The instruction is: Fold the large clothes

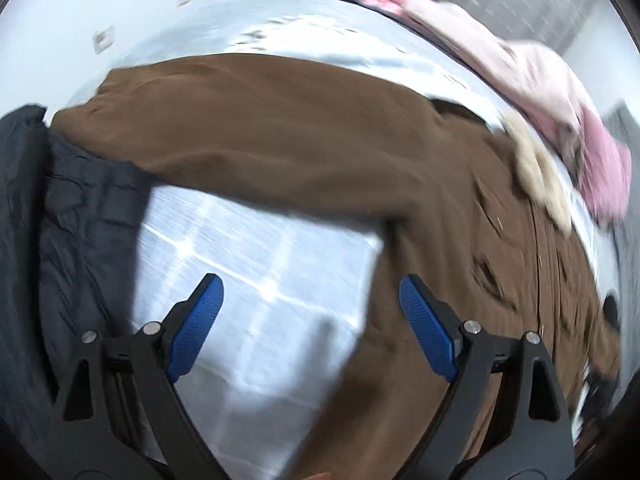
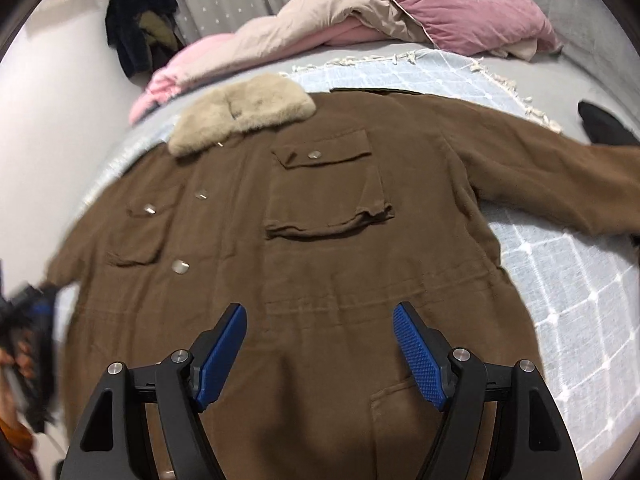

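With both the left gripper [image 1: 311, 286] and right gripper [image 2: 319, 316] held open and empty, the brown coat's [image 2: 320, 248] sleeve [image 1: 248, 140] is best pinched near its cuff and folded squarely across the chest.

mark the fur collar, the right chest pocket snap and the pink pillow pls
fur collar [image 2: 244, 110]: right wrist view, middle of the beige fur.
chest pocket snap [image 2: 315, 155]: right wrist view, silver stud on the flap.
pink pillow [image 2: 464, 6]: right wrist view, its top face.

- The coat [image 2: 320, 248] lies spread flat on the blanket [image 2: 560, 280], which covers the bed [image 2: 592, 76].
- Its fur collar [image 2: 240, 116] points toward the bedding pile [image 2: 320, 20] behind it.
- One sleeve [image 2: 560, 184] stretches out to the right.
- A pillow [image 2: 460, 4] rests on the pile's right end.
- A dark garment [image 1: 60, 208] lies left of the other sleeve [image 1: 240, 136].
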`<act>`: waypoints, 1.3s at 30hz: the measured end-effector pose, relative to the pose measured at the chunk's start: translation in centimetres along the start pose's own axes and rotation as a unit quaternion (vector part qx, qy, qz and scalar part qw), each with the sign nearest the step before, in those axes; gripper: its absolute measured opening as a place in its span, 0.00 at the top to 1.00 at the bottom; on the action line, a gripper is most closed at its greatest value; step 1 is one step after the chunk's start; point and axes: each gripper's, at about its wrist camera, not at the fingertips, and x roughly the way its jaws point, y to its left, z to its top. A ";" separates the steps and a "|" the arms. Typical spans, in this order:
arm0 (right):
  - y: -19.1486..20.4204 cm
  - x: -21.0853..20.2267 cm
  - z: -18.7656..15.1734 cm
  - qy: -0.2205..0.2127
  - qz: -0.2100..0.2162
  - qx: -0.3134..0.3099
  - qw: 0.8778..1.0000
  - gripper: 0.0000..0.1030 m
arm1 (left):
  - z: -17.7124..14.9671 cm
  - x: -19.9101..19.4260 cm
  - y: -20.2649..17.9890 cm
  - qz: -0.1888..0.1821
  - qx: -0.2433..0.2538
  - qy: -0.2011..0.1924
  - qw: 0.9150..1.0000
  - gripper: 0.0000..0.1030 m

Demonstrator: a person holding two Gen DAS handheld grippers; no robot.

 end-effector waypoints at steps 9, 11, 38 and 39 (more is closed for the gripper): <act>1.3 2.3 0.8 0.003 -0.026 -0.013 1.000 0.25 | 3.6 5.8 7.2 -0.015 -0.189 0.010 0.982 0.13; 1.6 2.8 0.9 0.003 -0.034 -0.018 0.999 0.25 | 4.1 5.8 7.3 -0.010 -0.205 -0.018 0.979 0.13; 2.2 4.5 1.9 -0.004 -0.038 0.002 0.999 0.25 | -1.4 -2.2 -21.2 -0.099 0.290 -0.215 0.927 0.89; 2.2 4.6 1.9 -0.003 -0.038 0.001 0.999 0.25 | -2.9 -1.3 -22.9 -0.118 0.330 -0.182 0.919 0.85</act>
